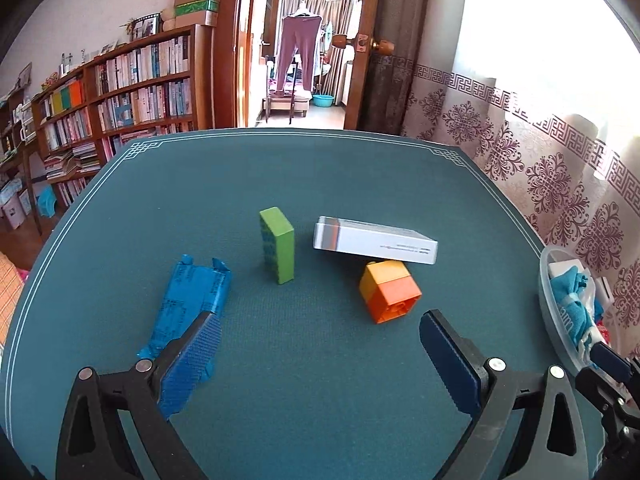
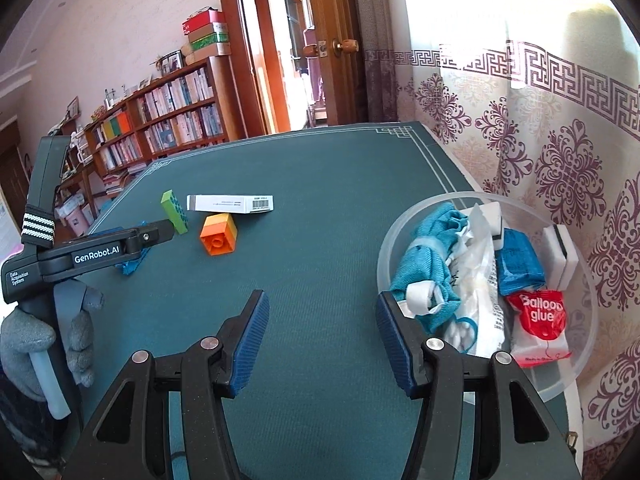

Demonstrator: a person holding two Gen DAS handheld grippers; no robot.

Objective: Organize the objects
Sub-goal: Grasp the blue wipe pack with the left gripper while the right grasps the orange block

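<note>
Blue-padded left gripper (image 1: 320,356) and right gripper (image 2: 322,340), jaws apart, empty, over the green mat (image 1: 320,184). Near left: blue packet (image 1: 188,300). Right: clear bowl (image 2: 580,360), filled. Farther, centre: orange block (image 1: 390,292), green block (image 1: 277,244), white box (image 1: 372,242).

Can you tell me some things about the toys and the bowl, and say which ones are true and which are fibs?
1. The green block stands upright on the table. True.
2. The white box lies inside the clear bowl. False: it rests on the table, partly on the orange and yellow block.
3. The Balloon glue packet is in the bowl. True.
4. The right gripper holds a block. False: its jaws are open and empty.
</note>
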